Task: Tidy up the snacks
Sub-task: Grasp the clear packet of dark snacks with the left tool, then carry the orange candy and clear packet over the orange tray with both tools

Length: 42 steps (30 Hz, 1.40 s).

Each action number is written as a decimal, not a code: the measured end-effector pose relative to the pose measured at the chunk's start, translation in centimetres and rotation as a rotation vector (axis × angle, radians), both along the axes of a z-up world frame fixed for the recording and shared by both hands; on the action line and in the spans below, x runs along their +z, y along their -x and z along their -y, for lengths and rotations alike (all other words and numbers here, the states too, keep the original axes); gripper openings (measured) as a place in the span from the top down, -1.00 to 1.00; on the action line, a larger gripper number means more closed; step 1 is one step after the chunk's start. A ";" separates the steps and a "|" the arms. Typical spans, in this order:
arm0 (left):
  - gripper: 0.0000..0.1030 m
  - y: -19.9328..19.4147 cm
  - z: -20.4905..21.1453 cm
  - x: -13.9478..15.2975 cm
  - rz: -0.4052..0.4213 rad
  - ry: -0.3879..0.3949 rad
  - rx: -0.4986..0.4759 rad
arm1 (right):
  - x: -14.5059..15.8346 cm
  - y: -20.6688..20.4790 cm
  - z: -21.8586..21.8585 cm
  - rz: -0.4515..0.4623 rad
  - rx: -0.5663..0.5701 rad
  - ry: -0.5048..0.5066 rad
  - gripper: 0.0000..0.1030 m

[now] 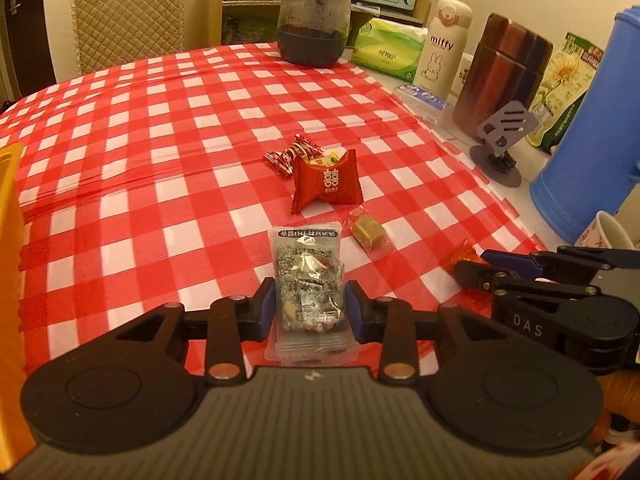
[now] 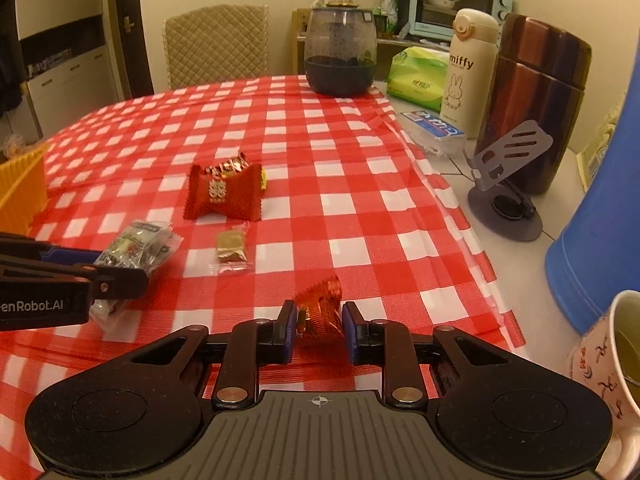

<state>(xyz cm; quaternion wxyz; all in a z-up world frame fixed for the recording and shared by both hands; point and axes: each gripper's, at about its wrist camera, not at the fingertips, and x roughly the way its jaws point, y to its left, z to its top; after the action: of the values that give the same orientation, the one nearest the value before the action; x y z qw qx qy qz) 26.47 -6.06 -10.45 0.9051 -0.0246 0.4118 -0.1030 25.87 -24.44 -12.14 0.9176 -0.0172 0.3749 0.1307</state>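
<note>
Both grippers [image 1: 311, 308] [image 2: 319, 330] straddle packets [image 1: 308, 280] [image 2: 320, 312], contact unclear.

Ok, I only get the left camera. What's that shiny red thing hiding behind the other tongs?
Observer: A red foil candy. It sits right between the right tongs. I can't tell if they're squeezing it.
Child: Is anything in that cup at the edge?
Observer: Yes, the cup has a greenish drink inside.
Child: And the yellow thing on my left?
Observer: That's a yellow basket, and from here you can see its walls are ribbed.
</note>
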 end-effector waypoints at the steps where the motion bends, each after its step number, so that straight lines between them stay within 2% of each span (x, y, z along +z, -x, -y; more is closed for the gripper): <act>1: 0.36 0.3 -0.1 0.3 0.004 0.002 0.002 | 0.3 0.2 0.0 0.003 0.000 -0.004 0.53; 8: 0.36 2.7 -1.0 2.2 0.019 0.016 0.017 | 2.1 1.7 -0.4 0.004 0.009 -0.006 0.54; 16: 0.36 5.0 -2.4 3.3 0.027 0.017 0.038 | 0.1 3.7 0.3 -0.063 -0.014 -0.014 0.53; 22: 0.36 5.4 -3.1 3.1 0.018 0.019 0.054 | -0.3 3.4 0.6 -0.070 -0.023 -0.018 0.37; 28: 0.36 5.6 -3.3 3.3 0.021 0.023 0.057 | -0.4 3.3 0.1 -0.076 -0.007 0.002 0.44; 34: 0.36 6.6 -3.6 4.5 0.042 0.032 0.063 | 1.5 4.3 0.2 -0.035 -0.008 -0.012 0.46; 42: 0.36 8.8 -5.0 7.1 0.084 0.043 0.096 | 7.1 6.0 -1.0 0.041 0.007 -0.070 0.46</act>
<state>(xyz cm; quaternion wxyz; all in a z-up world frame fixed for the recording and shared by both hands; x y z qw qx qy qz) 17.67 -1.01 -3.33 0.9249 -0.0594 0.3693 -0.0689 19.89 -23.46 -5.09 0.9247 0.0109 0.3512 0.1465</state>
